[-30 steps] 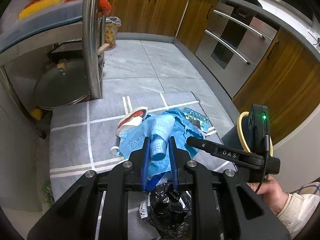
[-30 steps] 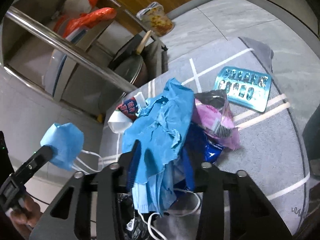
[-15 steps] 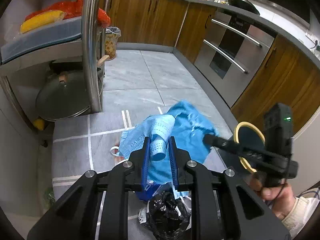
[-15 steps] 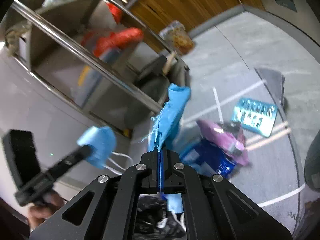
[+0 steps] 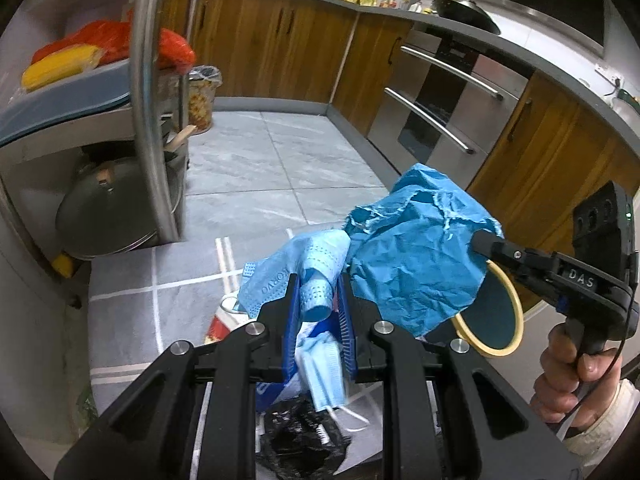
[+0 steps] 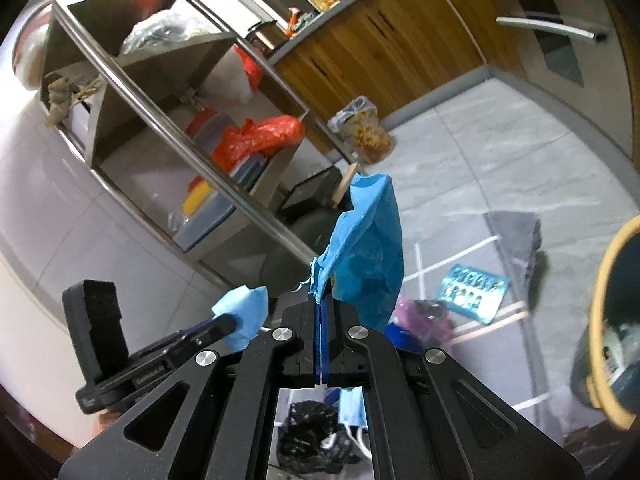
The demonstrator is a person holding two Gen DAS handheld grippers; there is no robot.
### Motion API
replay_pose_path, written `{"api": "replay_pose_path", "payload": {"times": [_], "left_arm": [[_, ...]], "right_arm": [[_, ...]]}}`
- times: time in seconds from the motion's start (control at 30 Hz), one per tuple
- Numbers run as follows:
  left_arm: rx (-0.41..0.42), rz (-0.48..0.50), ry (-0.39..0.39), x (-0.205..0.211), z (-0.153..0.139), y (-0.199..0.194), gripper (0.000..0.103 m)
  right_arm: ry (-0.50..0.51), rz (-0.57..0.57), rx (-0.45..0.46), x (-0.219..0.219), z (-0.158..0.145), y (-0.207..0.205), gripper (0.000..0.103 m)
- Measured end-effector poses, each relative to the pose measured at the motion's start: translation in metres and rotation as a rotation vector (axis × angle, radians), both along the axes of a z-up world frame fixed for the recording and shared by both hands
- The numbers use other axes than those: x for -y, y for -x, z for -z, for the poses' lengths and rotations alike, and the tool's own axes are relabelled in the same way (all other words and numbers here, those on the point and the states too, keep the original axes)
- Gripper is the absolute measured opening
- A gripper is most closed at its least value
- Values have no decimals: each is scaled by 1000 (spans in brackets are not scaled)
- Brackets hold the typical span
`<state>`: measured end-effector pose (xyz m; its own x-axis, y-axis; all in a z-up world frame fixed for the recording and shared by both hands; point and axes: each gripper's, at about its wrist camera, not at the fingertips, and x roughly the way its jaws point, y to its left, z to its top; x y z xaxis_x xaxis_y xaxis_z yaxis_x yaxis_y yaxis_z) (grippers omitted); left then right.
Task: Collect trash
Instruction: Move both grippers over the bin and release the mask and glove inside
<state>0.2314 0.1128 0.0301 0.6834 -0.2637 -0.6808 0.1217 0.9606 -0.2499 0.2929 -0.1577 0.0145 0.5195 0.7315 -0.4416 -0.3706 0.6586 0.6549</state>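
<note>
The left gripper [image 5: 318, 312] has its fingers [image 5: 289, 320] drawn in around a pale blue face mask [image 5: 280, 276], with only the bunched fabric filling the narrow gap between them. The mask's long axis runs from about 5 o'clock, where its tail and white ear loops hang below the fingers, up toward 11 o'clock, where the pleated body fans out above the grey rug [image 5: 128, 280].

The right gripper [image 6: 322, 312] is clenched almost flat, its fingers [image 6: 340, 312] pinching the lower edge of a crumpled blue paper sheet [image 6: 372, 248]. In the right wrist view the sheet stands up from the fingers toward 12 o'clock, leaning slightly to 1 o'clock, its torn edge at the pinch. In the left wrist view the same sheet [image 5: 416, 252] hangs off the right gripper [image 5: 486, 245] at 3 o'clock, just beside the mask and in front of a dark bin with a yellow rim [image 5: 492, 312].

On the rug at 3 o'clock of the right view lie a teal blister pack [image 6: 474, 292] and a pink wrapper [image 6: 420, 312]. A black plastic bag [image 6: 308, 436] sits below the fingers at 6 o'clock.
</note>
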Motion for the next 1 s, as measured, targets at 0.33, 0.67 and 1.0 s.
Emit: {"api": "replay_pose_path", "payload": {"times": [0.33, 0.67, 1.0], "left_arm": [[32, 123, 1, 63, -12, -3, 18], [33, 264, 14, 142, -17, -11, 18], [8, 347, 25, 211, -2, -27, 18]], "right_arm": [[75, 99, 74, 73, -35, 30, 2], [184, 216, 105, 146, -46, 53, 2], [271, 323, 51, 202, -15, 57, 2]]}}
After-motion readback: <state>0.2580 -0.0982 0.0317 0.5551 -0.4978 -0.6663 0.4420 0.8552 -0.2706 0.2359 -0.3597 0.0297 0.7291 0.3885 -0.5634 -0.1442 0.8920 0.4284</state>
